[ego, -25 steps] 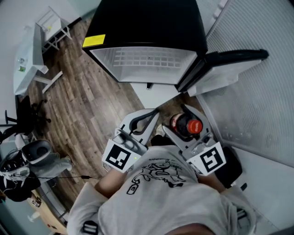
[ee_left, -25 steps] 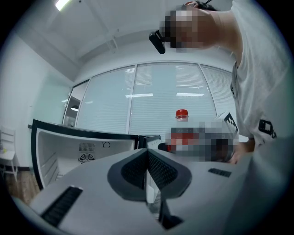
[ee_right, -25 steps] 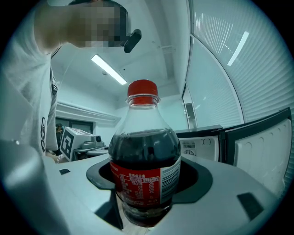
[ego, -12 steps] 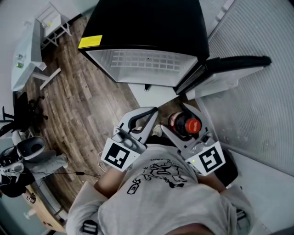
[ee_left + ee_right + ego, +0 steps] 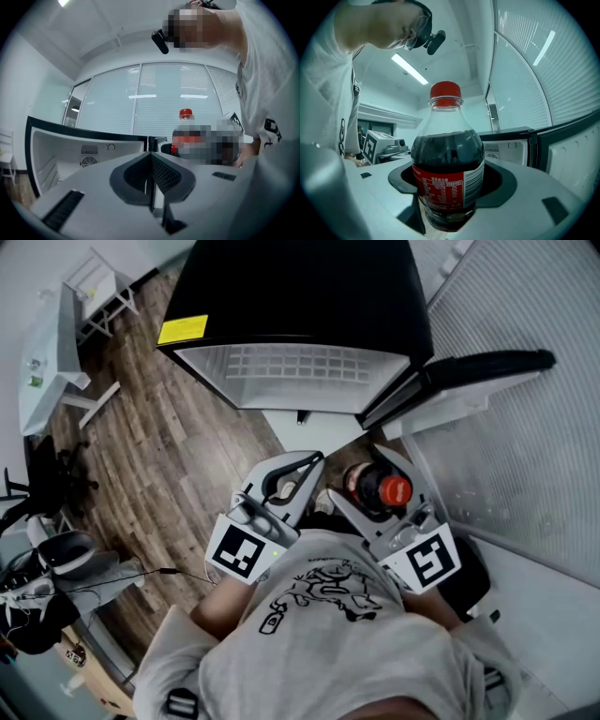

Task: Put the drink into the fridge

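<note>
- Head view: wood-plank floor. A black fridge stands ahead, with its door open to the right and the white interior showing.
- Head view: the right gripper carries the cola bottle upright, well short of the fridge opening. The left gripper is just beside it.
- Left gripper view: jaws pressed together, nothing between them. The bottle's red cap is visible off to the right.
- Right gripper view: jaws stand wide, seated against both sides of the bottle's labelled body. The bottle is upright.
- Step, as judged: the drink is in transit toward the fridge and not yet inside.
- Next move calls for reaching forward through the opening with the bottle upright, then setting it on a shelf before letting go.
</note>
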{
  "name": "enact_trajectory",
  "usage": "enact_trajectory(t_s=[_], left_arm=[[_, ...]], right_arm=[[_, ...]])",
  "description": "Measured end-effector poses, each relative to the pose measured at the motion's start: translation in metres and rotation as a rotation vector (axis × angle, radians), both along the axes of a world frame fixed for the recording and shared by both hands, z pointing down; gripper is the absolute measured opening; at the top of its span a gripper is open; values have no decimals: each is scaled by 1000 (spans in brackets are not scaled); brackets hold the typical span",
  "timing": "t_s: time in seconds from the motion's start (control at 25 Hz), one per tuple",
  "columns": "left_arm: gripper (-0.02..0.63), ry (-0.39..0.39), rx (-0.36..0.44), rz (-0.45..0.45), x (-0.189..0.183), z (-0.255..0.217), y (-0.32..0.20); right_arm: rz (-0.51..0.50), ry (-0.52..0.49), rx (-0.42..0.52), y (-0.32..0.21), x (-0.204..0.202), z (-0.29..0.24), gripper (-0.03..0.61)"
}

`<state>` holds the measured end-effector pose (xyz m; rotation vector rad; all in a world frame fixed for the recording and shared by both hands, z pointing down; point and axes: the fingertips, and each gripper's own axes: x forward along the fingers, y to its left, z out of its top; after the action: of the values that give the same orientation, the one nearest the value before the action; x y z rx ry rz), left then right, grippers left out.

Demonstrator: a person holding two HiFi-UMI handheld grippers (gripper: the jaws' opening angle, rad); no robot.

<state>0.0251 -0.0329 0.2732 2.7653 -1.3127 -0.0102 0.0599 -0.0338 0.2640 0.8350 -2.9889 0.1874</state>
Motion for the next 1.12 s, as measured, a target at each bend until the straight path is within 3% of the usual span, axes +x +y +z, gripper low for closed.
enact_trajectory(t_s=[1.12], left_arm=[[2, 6, -20, 67, -39, 24, -22]], right_arm=[[78, 28, -15, -14, -32, 29, 325]])
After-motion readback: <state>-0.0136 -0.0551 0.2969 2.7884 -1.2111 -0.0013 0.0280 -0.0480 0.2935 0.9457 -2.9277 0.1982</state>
